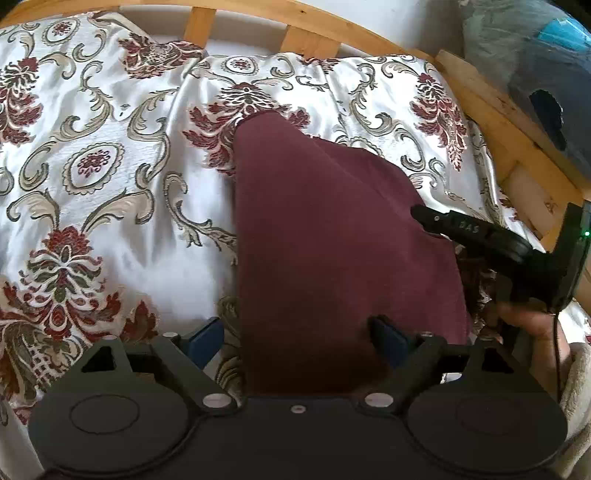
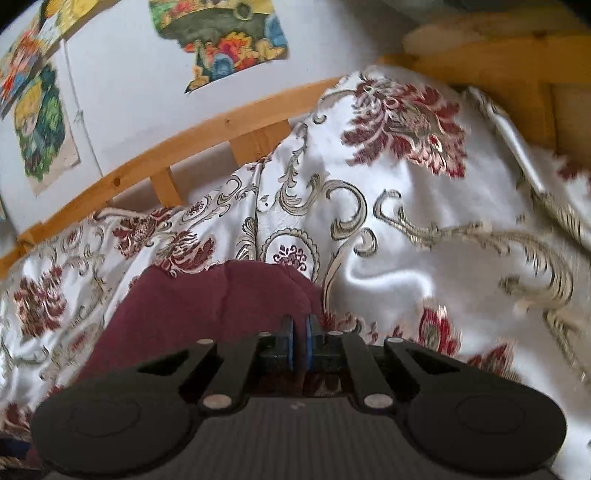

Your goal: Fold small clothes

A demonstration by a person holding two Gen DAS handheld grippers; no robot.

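Observation:
A maroon cloth [image 1: 332, 236] lies on the floral bedspread [image 1: 110, 166]. My left gripper [image 1: 295, 343] is open, its blue-padded fingers [image 1: 205, 341] straddling the cloth's near end. My right gripper [image 1: 419, 214] reaches in from the right in the left wrist view, its tip on the cloth's right edge. In the right wrist view the right gripper [image 2: 300, 332] is shut on the maroon cloth [image 2: 207, 306], pinching its right edge between the blue pads [image 2: 288, 332]. The cloth's near part is hidden under the gripper bodies.
A wooden slatted bed frame [image 1: 314, 35] runs along the far side and the right [image 1: 517, 147]. A white wall with colourful pictures [image 2: 225, 40] stands behind the frame [image 2: 147, 158]. A dark bag-like object [image 1: 546, 85] sits at the far right.

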